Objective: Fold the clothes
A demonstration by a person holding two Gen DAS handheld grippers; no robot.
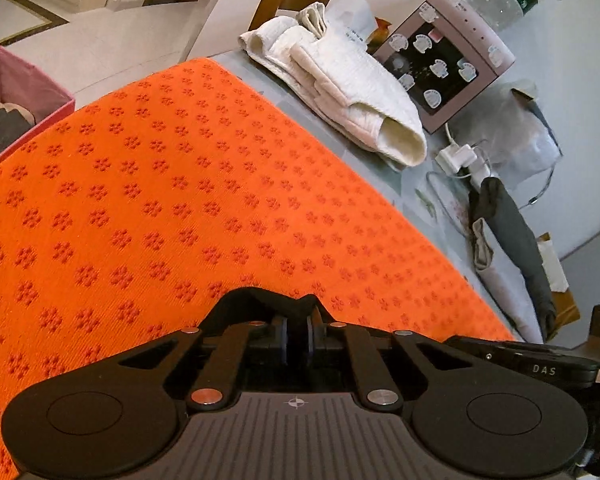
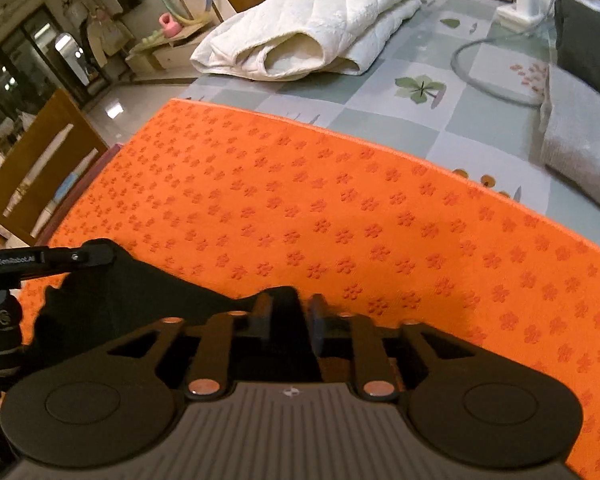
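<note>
A black garment (image 1: 268,300) is pinched between the closed fingers of the left gripper (image 1: 297,330), above the orange mat (image 1: 180,184); a white quilted garment (image 1: 340,80) lies folded at the table's far edge. From the right wrist, the right gripper (image 2: 290,320) clenches the same black cloth (image 2: 140,292) over the mat (image 2: 340,208).

Bare orange mat (image 1: 180,184); clutter beyond.
</note>
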